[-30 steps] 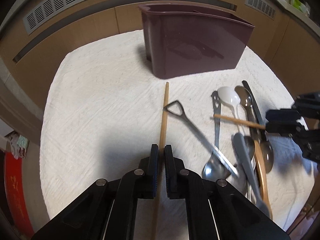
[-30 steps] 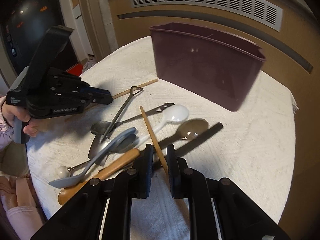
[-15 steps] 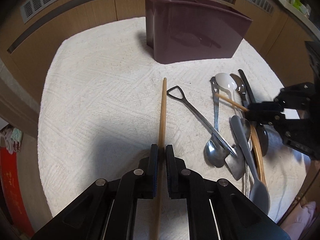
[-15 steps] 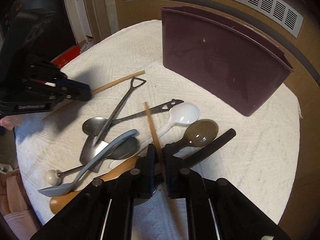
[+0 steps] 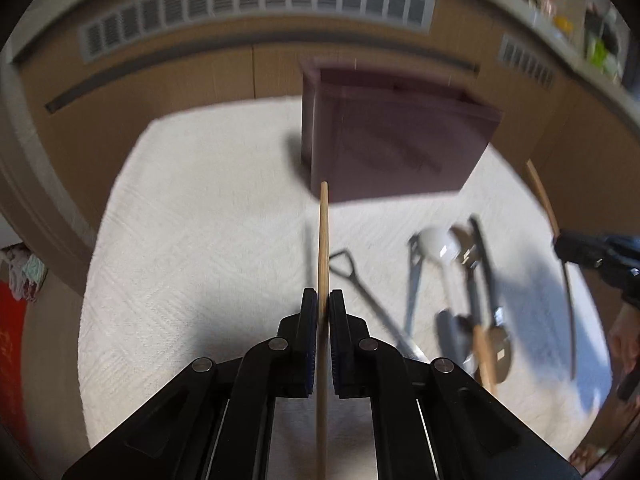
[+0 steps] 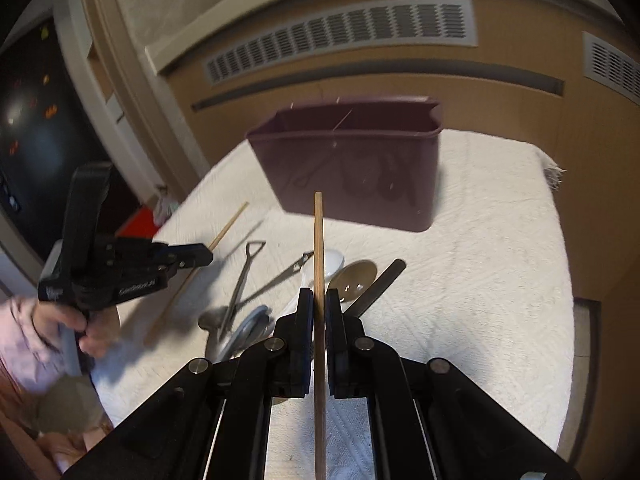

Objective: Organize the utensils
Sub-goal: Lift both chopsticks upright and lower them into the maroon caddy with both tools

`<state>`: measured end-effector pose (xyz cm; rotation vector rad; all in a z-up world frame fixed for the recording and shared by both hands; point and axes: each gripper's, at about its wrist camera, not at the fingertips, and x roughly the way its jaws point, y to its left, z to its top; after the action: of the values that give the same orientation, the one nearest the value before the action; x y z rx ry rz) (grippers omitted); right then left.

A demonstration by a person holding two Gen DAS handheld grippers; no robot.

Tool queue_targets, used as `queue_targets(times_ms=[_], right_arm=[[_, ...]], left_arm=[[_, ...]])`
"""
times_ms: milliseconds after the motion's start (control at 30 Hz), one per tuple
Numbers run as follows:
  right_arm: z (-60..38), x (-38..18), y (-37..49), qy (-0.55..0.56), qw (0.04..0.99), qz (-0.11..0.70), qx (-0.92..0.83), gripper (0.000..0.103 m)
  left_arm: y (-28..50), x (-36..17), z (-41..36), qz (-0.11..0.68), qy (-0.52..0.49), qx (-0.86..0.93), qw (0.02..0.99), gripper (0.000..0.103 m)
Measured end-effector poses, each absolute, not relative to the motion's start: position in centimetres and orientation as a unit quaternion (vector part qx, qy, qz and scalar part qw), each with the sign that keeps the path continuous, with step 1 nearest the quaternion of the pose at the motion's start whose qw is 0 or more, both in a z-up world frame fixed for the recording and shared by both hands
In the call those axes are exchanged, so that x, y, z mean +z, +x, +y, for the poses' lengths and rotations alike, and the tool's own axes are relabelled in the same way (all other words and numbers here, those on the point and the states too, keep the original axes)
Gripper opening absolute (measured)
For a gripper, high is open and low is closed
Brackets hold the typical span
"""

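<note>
So both chopsticks are off the cloth now. A second ago my left claw [image 5: 319, 305] had its stick [image 5: 323, 248] lying flat on the table, and my right claw [image 6: 319, 303] had just nipped the other stick [image 6: 318, 248] out of the pile. Now each claw is pinching its own chopstick tight, tips pointing up the middle of the frame toward the bin [image 6: 352, 164].

The bin sits upper centre in both views (blurry in the left one, I'm clearly mid-swing). In the right view, my left claw shows at the left edge with its stick angling up.

The rest of the utensils, the spoons [image 6: 354, 280] and that little shovel-handled thing [image 6: 242, 276], are all in a heap on the cloth [image 6: 480, 280], centre to lower right in the left view.

My guess: next is dropping both sticks in the bin as a pair, then back for the pile. Can't tell which compartment from here.
</note>
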<state>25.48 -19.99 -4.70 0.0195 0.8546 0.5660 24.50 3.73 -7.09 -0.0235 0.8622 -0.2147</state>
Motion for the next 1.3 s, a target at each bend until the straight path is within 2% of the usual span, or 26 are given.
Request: queue_targets(times_ms=[100, 267, 667, 767, 1000, 1133, 1300], right_arm=[[-20.7, -3.6, 24.9, 0.029, 0.881, 0.392, 0.264, 0.005], [-20.8, -1.6, 23.3, 0.031, 0.891, 0.365, 0.268, 0.005], [-21.1, 1.0, 22.7, 0.033, 0.907, 0.326, 0.264, 0.005], [-21.0, 3.6, 23.4, 0.028, 0.920, 0.294, 0.259, 0.005], [-20.0, 13.3, 27.6, 0.017, 0.959, 0.165, 0.228, 0.005], [-19.0, 14.7, 31.1, 0.019, 0.971, 0.126, 0.205, 0.005], [-17.9, 13.0, 35.2, 0.021, 0.974, 0.134, 0.183, 0.005]], left_arm=[[22.8, -5.1, 4.7, 0.373, -0.067, -0.104, 0.920, 0.006], [21.6, -1.8, 5.1, 0.325, -0.097, -0.112, 0.934, 0.006], [21.4, 3.8, 4.1, 0.269, -0.076, -0.130, 0.951, 0.006], [21.9, 6.9, 3.7, 0.235, -0.073, -0.140, 0.959, 0.006], [25.8, 14.0, 3.2, 0.152, -0.061, -0.164, 0.973, 0.006], [29.4, 14.8, 3.0, 0.138, -0.061, -0.163, 0.975, 0.006], [33.8, 12.9, 3.3, 0.169, -0.084, -0.165, 0.968, 0.006]])
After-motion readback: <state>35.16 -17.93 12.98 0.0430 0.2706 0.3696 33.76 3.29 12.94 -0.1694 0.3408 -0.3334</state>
